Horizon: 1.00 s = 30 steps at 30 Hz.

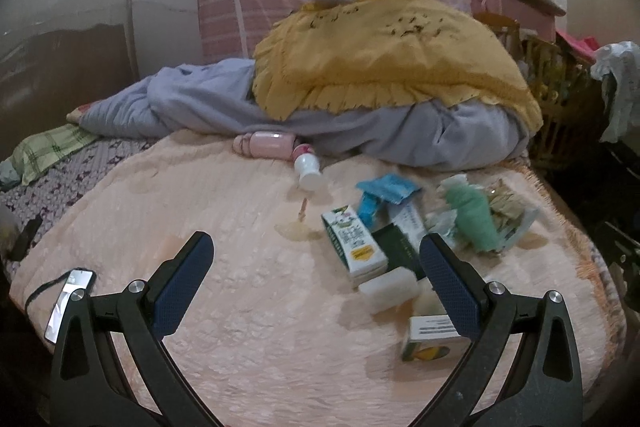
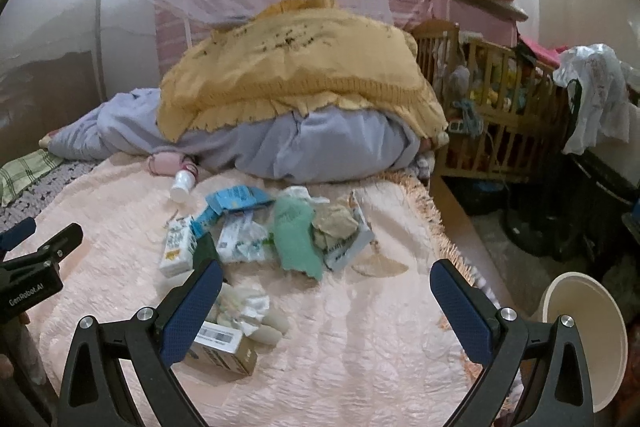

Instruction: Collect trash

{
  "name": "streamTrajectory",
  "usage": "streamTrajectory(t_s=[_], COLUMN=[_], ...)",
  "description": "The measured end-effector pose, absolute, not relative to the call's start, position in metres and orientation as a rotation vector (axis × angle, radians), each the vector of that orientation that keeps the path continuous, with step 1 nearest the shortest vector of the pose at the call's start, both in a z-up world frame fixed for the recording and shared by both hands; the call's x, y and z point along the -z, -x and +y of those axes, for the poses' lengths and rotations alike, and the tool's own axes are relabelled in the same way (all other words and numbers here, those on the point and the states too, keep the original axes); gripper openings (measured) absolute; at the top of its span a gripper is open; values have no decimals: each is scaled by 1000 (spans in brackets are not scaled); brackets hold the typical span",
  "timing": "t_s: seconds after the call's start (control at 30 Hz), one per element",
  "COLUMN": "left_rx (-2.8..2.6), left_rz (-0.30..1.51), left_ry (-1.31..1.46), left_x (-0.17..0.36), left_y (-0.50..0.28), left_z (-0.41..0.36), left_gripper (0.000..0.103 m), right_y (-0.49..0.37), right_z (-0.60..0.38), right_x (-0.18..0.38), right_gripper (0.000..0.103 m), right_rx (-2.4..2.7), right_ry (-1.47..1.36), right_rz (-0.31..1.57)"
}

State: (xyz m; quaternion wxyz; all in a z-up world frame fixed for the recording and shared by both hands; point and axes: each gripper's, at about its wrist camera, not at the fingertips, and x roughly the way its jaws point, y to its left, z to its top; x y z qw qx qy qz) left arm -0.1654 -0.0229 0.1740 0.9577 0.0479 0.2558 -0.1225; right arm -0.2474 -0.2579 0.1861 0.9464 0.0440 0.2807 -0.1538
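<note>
- Left tongs [image 1: 316, 259] are hanging released and empty over the bed [image 1: 240, 287], fingers spread wide, nothing between them
- Right tongs [image 2: 326, 291] are likewise gaping wide and empty, above the bare pink spread
- Trash is lying in a loose cluster on the bed: a green-and-white carton [image 1: 354, 245], a blue wrapper [image 1: 380, 193], a green crumpled piece [image 2: 298, 239], a torn foil packet [image 2: 344, 235], a small box [image 2: 224, 349] beside crumpled tissue [image 2: 244, 307], and a white bottle [image 1: 309, 173] tipped over near the grey quilt [image 1: 200, 107]
- A pale round bin [image 2: 584, 335] is standing off the bed edge, just right of the right tongs; judged to be where the trash is going
- Judgement: collection is only beginning, since nothing is being held
- Judgement: the small box is sitting nearest both tongs, so it is looking like the first pick; approaching across its narrow side should be giving firm contact
- Risk: soft wrappers are likely crumpling or slipping; the spread may be snagging if the fingers are dipping too low
</note>
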Motion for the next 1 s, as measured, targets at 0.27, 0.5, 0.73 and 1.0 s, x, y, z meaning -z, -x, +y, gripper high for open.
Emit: streamTrajectory(t_s=[0.27, 0.5, 0.73, 1.0], left_rx=[232, 227, 224, 218], left_rz=[477, 447, 431, 435], left_ry=[-86, -87, -97, -81], left_x=[-181, -186, -188, -186], left_y=[174, 178, 180, 180], left_z=[-29, -29, -31, -29], left_gripper=[102, 102, 102, 103], right_y=[255, 255, 255, 256], right_z=[-255, -253, -248, -250], right_x=[-193, -194, -198, -195], right_gripper=[103, 103, 103, 103], right_rx=[311, 311, 301, 302], right_ry=[-91, -85, -80, -88], right_rz=[542, 539, 535, 550])
